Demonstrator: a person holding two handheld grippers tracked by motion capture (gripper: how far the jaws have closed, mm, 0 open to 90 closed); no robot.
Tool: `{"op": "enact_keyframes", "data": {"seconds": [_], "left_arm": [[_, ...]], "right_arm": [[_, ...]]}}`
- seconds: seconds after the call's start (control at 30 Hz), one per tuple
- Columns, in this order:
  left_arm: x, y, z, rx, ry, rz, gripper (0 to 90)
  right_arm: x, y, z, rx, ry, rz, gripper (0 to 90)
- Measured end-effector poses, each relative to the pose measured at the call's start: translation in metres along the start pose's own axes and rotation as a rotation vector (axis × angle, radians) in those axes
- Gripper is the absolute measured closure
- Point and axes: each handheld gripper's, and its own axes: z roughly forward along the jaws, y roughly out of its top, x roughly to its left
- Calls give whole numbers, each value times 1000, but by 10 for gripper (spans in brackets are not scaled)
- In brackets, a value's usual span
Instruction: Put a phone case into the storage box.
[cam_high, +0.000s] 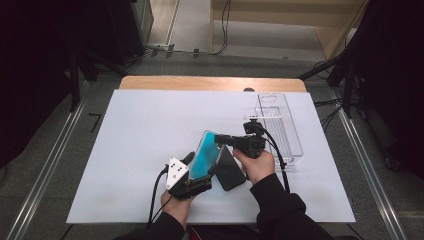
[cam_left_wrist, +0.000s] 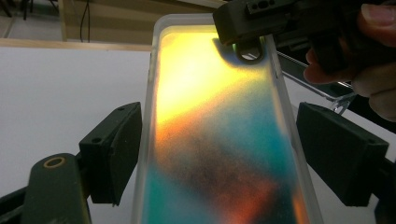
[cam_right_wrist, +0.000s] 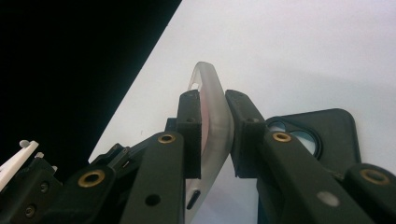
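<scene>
Phone case (cam_high: 205, 156), translucent with a teal and orange shimmer, was held tilted above the white table (cam_high: 130, 150), lifted between both tools near the person's edge. The right gripper (cam_right_wrist: 212, 135) had its jaws clamped on the case's upper rim, one pad on each face of the thin wall. The left gripper (cam_left_wrist: 217, 151) straddled the lower part of the case; its left pad touched the case's side, while the right pad stood a little clear of the other side, so the jaws were apart rather than pinching. A dark phone (cam_high: 230, 170) lay flat on the table just under the case. A clear plastic tray (cam_high: 280, 127) sat farther right, near the right hand (cam_high: 257, 165).
</scene>
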Motion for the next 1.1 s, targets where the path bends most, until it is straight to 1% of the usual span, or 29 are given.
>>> {"op": "enact_keyframes", "data": {"seconds": [0.13, 0.2, 0.3, 0.43, 0.47, 0.5, 0.53, 0.6, 0.63, 0.7, 0.73, 0.77, 0.8, 0.83, 0.87, 0.9, 0.97, 1.0, 1.03, 1.1], "left_arm": [[-1, 0, 0, -2, 4, 7, 172], [-2, 0, 0, -3, 14, 34, 172], [-2, 1, 1, 3, 17, 54, 171], [-3, 6, 0, 20, 17, 67, 168], [-2, 7, 1, 22, 9, 47, 161], [-1, 8, 1, 31, -11, 19, 117], [-1, 10, 0, 38, -25, -5, 111], [1, 12, 0, 53, -45, -11, 111], [2, 13, -1, 62, -59, -18, 111], [2, 16, 0, 99, -68, -30, 112], [2, 18, 0, 128, -69, -28, 112], [2, 20, 1, 152, -58, -28, 114], [2, 22, 2, 177, -39, -24, 113], [2, 23, 1, 182, -42, -30, 113], [4, 24, 1, 182, -54, -35, 114], [5, 25, 1, 192, -55, -47, 122], [8, 28, 2, 233, -75, -72, 127], [9, 30, 2, 246, -74, -76, 127], [11, 31, 2, 253, -84, -78, 140], [15, 34, 3, 300, -81, -81, 149]], "right_arm": [[2, 1, -1, 2, 4, -1, 756], [3, 1, -2, 7, 9, 2, 762], [4, 2, -3, 10, 17, -2, 767], [6, 3, -4, 4, 33, -7, 770], [7, 3, -6, 6, 34, 0, 771], [8, 3, -6, 2, 34, -5, 772], [10, 4, -7, 2, 28, -11, 773], [12, 5, -10, -4, 16, -32, 773], [12, 6, -12, -10, 19, -31, 773], [13, 7, -14, -13, 3, -46, 772], [13, 8, -15, -15, -6, -56, 772], [13, 8, -16, -18, -14, -63, 772], [13, 8, -17, -22, -20, -72, 772], [13, 8, -19, -26, -29, -82, 772], [14, 9, -20, -28, -37, -100, 772], [15, 9, -21, -28, -47, -118, 772], [18, 8, -23, -34, -77, -165, 772], [20, 8, -24, -38, -84, -185, 772], [21, 8, -25, -39, -87, -201, 772], [23, 9, -28, -38, -87, -224, 772]]}}
